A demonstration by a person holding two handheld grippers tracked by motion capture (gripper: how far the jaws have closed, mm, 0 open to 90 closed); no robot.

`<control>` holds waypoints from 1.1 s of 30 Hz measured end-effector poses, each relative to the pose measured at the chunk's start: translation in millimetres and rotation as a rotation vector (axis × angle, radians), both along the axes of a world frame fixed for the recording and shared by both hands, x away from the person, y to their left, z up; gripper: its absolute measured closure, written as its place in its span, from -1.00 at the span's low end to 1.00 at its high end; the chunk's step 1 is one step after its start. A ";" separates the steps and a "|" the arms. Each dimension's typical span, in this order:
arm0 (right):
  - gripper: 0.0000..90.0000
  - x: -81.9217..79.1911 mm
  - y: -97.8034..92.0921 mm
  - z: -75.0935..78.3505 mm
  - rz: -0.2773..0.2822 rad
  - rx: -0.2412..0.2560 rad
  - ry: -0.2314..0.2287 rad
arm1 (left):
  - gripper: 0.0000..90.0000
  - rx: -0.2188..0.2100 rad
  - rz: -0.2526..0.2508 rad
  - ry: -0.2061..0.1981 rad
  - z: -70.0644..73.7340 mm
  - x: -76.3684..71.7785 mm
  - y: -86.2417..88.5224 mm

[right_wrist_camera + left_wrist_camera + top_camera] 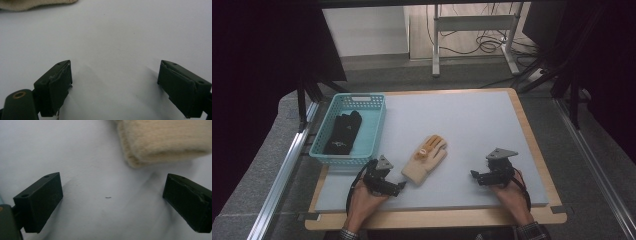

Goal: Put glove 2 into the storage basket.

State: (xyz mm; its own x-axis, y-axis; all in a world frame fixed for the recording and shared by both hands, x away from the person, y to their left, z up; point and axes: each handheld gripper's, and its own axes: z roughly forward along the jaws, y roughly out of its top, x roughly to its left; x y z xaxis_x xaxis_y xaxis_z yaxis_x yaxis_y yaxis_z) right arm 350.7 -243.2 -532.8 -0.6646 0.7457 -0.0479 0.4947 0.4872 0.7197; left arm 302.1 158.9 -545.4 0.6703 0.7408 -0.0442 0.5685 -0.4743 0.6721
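A cream knitted glove point(426, 159) with orange marks on its fingers lies flat near the middle of the grey mat point(462, 125), its cuff toward me. My left gripper point(401, 186) stands open just short of the cuff point(160, 142), jaws wide apart over bare mat. Off to the right, my right gripper point(473, 175) is open too, resting on the mat with nothing between its jaws; a bit of the glove point(35, 3) peeks in at the top left of its view.
A teal plastic basket point(377, 125) sits at the mat's left edge with a black glove point(343, 132) inside. The mat lies on a wooden board point(532, 140). Beyond the table stands a metal frame with cables on the floor.
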 end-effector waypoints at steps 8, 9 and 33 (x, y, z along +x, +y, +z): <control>-0.74 0.0 -0.1 -0.1 0.000 0.001 0.001 | -0.97 -0.032 -0.025 0.018 16.2 -0.2 -12.9; -0.74 0.0 0.0 -0.1 -0.001 0.001 0.001 | -0.97 -0.043 -0.030 0.024 18.8 0.4 -13.9; -0.74 0.0 -0.1 -0.2 -0.001 -0.002 -0.002 | -0.93 0.042 -0.041 0.075 35.4 67.9 -93.7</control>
State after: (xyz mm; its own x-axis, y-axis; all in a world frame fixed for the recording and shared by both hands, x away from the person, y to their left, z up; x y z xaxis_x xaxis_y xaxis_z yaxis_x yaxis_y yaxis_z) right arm 350.8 -243.3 -533.0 -0.6635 0.7464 -0.0505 0.4942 0.4880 0.7195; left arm 370.0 65.2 -510.0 0.6961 0.7150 -0.0649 0.5960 -0.5251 0.6075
